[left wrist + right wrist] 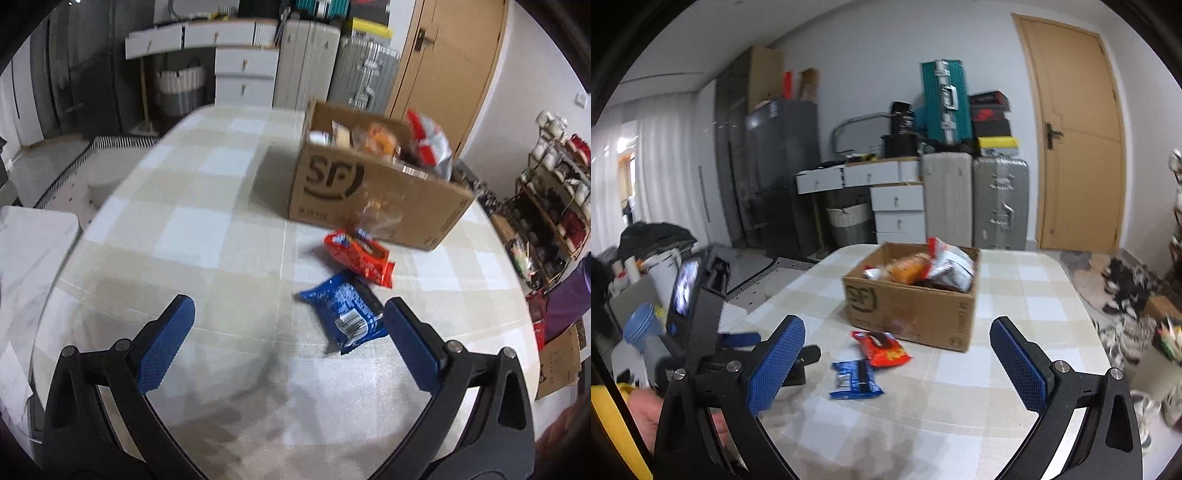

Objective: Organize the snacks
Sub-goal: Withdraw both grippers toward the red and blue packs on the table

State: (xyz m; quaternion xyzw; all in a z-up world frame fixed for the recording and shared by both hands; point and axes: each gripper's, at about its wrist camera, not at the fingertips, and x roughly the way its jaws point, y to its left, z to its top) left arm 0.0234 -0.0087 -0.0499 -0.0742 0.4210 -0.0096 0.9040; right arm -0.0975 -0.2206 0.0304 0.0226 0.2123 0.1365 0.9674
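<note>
A blue snack packet [343,314] lies flat on the checked tablecloth, just ahead of my open, empty left gripper [288,314], near its right finger. A red snack packet [360,256] lies beyond it, touching the front of an open cardboard box [373,199] holding several snacks. In the right wrist view my right gripper [897,345] is open and empty, hovering above the table, with the blue packet [855,380], the red packet [882,349] and the box [912,306] ahead of it. The left gripper's body [701,317] shows at the left there.
The table [207,236] has a rounded edge, with floor and a white chair on the left. Drawers, suitcases and a wooden door [1078,140] stand behind. A shelf of cups [554,177] and shoes [1126,288] lie to the right.
</note>
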